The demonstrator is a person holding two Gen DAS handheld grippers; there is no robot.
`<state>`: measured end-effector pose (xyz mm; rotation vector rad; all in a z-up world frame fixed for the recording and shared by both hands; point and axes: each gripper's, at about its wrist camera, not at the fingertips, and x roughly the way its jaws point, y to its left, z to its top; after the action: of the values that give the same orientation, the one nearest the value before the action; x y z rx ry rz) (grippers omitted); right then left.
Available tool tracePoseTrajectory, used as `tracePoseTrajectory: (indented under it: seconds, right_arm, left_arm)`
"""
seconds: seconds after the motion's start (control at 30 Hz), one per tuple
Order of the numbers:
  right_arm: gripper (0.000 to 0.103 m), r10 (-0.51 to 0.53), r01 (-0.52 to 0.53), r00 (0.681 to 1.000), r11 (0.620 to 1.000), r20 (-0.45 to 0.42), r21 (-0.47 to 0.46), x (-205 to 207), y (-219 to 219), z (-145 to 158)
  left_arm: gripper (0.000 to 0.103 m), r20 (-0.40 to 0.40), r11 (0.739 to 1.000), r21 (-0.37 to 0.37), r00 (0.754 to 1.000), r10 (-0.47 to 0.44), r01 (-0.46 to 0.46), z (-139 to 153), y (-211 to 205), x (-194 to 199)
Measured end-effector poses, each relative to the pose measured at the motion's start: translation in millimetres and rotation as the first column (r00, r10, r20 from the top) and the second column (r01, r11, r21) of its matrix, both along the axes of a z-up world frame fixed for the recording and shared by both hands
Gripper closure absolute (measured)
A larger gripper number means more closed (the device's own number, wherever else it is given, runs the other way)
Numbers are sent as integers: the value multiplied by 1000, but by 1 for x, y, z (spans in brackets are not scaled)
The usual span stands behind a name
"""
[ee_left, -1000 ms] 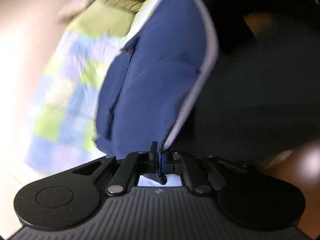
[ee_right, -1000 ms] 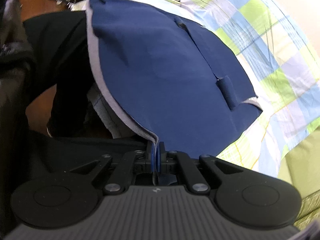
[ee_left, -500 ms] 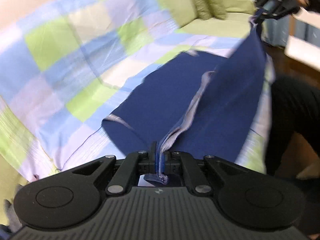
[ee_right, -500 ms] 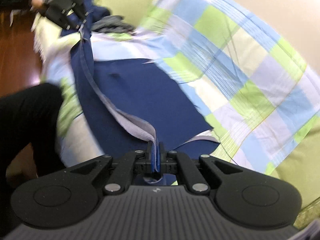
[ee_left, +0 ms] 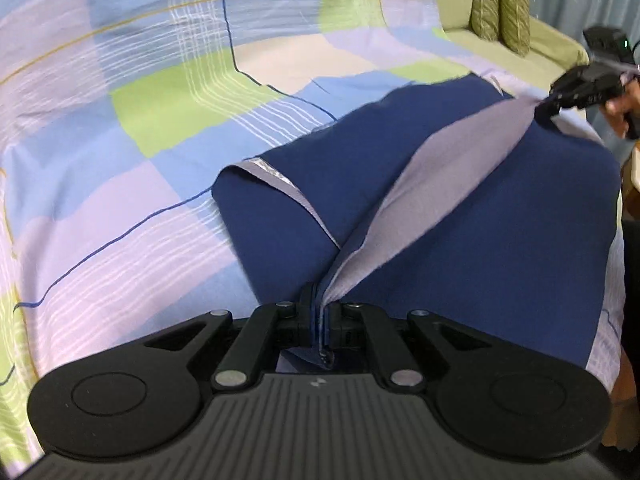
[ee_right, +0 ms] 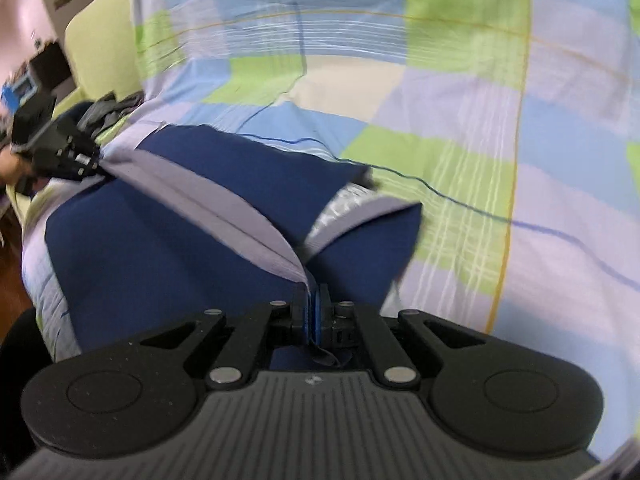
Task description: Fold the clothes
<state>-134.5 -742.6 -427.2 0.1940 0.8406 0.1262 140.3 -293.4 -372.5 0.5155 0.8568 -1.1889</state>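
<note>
Task progress, judged from the lay of the cloth: early-to-mid fold. The navy blue fabric garment with pale lilac lining lies mostly flat on the bed, over the checked blue, green and lilac bedsheet. One long edge is lifted and pulled taut between both tongs, lining side showing as a pale band. That edge is not yet laid across, so the first fold looks unfinished; laying it down, smoothing and further folds remain.

Left wrist view, near to far: at 6 o'clock the left tongs are pressed together, clamped on the garment edge, a small tail of cloth poking out behind the jaws. From there the pale band runs up toward 2 o'clock. At 10 o'clock from the tongs a corner is turned back, showing a lilac hem. Far off at 2 o'clock the right tongs grip the other end of the band. Behind, at 1 o'clock, two olive green leaf-print cushions sit on a green sofa.

Right wrist view, near to far: right tongs at 6 o'clock, jaws together, pinching the same edge, blue cloth between the pads. The garment spreads to 9 o'clock. The left tongs at 9–10 o'clock hold the far end. The bedsheet fills 12 to 3 o'clock.
</note>
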Motion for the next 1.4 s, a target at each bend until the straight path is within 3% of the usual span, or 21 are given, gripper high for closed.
tracePoseTrajectory:
  seconds: [0.17, 0.33, 0.43, 0.5, 0.57, 0.63, 0.73, 0.8, 0.9, 1.0, 1.07, 1.17, 1.23, 1.27, 1.37, 1.4]
  right_arm:
    - [102, -7, 8, 999, 1000, 49, -13, -8, 10, 4]
    - [102, -74, 66, 990, 996, 119, 67, 2, -17, 42]
    - [102, -121, 111, 986, 990, 114, 87, 25, -35, 36]
    - [102, -151, 145, 988, 981, 44, 129, 46, -49, 16]
    - [99, -163, 161, 987, 972, 0, 171, 53, -56, -1]
    - [95, -183, 176, 983, 962, 16, 207, 51, -62, -10]
    - [93, -245, 223, 968, 939, 56, 261, 44, -72, -16]
    - [92, -359, 316, 929, 896, 89, 312, 35, -88, -18]
    - [90, -475, 435, 873, 860, 110, 267, 25, -97, -11]
    - [90, -407, 372, 899, 904, 163, 209, 17, -72, 9]
    - [87, -343, 313, 919, 935, 194, 170, 12, -47, 20]
    - [84, -259, 239, 940, 964, 221, 117, 6, -10, 29]
    - [72, -138, 132, 962, 990, 234, 38, -3, 46, 32]
    - [70, -99, 101, 967, 995, 236, 4, -7, 67, 33]
    - [67, 19, 9, 971, 993, 239, -115, -23, 123, 34]
    - [61, 53, -15, 970, 987, 237, -160, -28, 140, 35]
  left_arm:
    - [101, 25, 1000, -19, 1000, 6, -6, 23, 1, 2]
    - [101, 8, 999, -27, 999, 45, -45, 32, -24, 39]
    - [100, -15, 998, -8, 998, 64, -64, 18, -38, 54]
    - [93, -65, 997, 16, 995, 78, -77, 1, -45, 64]
    - [90, -110, 993, -22, 987, 117, -120, -5, -40, 73]
    - [86, -139, 981, -68, 975, 173, -183, -9, -32, 82]
    - [83, -164, 943, -104, 941, 297, -316, -14, -23, 100]
    - [87, -149, 919, -108, 920, 362, -379, -15, -19, 107]
    - [89, -90, 915, -122, 922, 376, -385, -7, -13, 102]
    - [89, -29, 935, -138, 945, 325, -326, 5, -10, 83]
    - [88, 62, 960, -139, 965, 254, -244, 16, -8, 52]
    - [64, 196, 989, -89, 971, 135, -119, 22, -3, 3]
    - [59, 279, 998, -45, 959, 45, -34, 21, 5, -33]
    - [59, 319, 1000, -22, 948, 8, -1, 20, 10, -49]
    - [54, 474, 997, 31, 877, -78, 71, 14, 34, -96]
    - [53, 520, 994, 46, 847, -108, 98, 12, 41, -109]
